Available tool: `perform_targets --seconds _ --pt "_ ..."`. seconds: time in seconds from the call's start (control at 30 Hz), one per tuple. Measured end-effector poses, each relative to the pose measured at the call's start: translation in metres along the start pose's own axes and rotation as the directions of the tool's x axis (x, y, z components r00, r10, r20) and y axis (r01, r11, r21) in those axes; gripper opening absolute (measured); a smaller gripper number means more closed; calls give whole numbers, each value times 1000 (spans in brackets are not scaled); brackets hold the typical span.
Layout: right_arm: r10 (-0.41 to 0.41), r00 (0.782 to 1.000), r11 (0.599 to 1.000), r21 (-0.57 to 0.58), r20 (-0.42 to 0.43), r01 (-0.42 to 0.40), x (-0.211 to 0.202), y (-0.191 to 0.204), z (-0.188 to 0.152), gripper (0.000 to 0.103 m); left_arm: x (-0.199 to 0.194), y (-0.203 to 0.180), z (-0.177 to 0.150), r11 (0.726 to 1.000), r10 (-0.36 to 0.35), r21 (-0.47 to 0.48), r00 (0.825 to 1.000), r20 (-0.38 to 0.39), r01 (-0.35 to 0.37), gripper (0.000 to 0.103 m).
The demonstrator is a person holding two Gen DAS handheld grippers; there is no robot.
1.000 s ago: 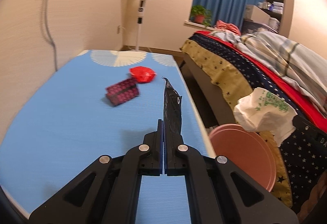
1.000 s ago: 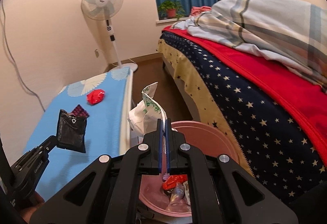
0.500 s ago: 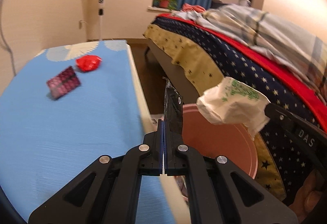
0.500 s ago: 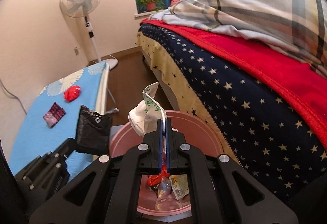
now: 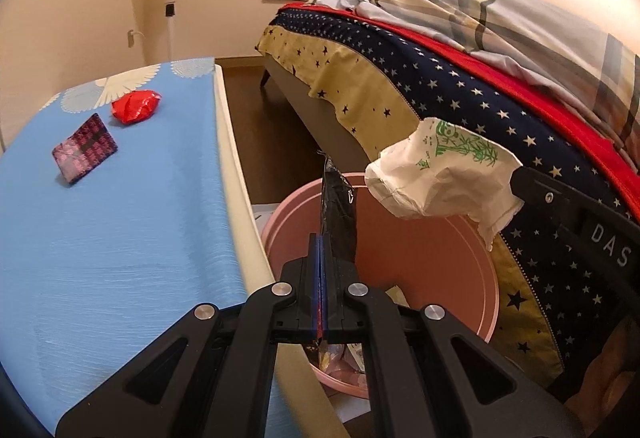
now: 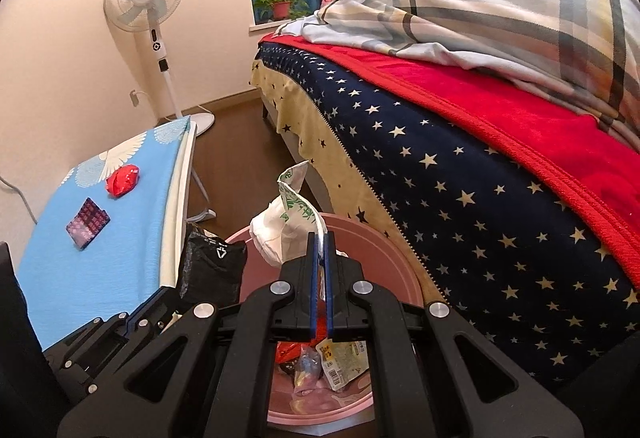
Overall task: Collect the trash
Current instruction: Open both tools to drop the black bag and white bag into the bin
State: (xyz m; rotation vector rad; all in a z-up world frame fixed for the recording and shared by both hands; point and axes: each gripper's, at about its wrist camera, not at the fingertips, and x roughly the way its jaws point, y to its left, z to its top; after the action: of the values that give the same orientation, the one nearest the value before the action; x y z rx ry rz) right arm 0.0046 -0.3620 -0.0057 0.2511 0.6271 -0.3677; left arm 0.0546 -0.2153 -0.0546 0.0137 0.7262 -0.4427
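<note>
My left gripper (image 5: 321,238) is shut on a black wrapper (image 5: 338,216) and holds it over the pink bin (image 5: 486,258). The wrapper also shows in the right wrist view (image 6: 212,264). My right gripper (image 6: 319,238) is shut on a white plastic bag with green print (image 6: 286,228), held above the bin (image 6: 394,262); the bag also shows in the left wrist view (image 5: 444,176). A red crumpled wrapper (image 5: 136,106) and a dark pink patterned packet (image 5: 85,147) lie on the blue table (image 5: 120,238).
The bin holds several pieces of trash (image 6: 320,358). A bed with a star-patterned cover (image 6: 460,190) stands right of the bin. A standing fan (image 6: 150,10) is at the back wall. The table's white edge (image 5: 236,198) borders the bin.
My left gripper has carried the black wrapper rightward off the table to over the pink bin. My right gripper has stayed above the bin with the white bag.
</note>
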Motion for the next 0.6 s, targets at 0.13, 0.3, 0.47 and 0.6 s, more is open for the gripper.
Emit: perform_targets --seconds 0.13,0.3,0.47,0.6 --pt "-6 1000 1000 4 -4 6 0 -3 0 3 4 -2 -2 1000 -7 7 1000 -18 7 0" --pt "-12 1000 1000 6 -10 12 1 -2 0 3 9 -4 -5 1000 -16 10 999 -41 16 0" --pt "-20 1000 1000 10 -17 20 2 -3 1 4 13 -5 -8 999 -33 7 997 -70 33 1" --pt "-28 999 1000 12 -23 28 3 -4 1 5 14 -5 -9 999 -48 1 996 -80 48 1"
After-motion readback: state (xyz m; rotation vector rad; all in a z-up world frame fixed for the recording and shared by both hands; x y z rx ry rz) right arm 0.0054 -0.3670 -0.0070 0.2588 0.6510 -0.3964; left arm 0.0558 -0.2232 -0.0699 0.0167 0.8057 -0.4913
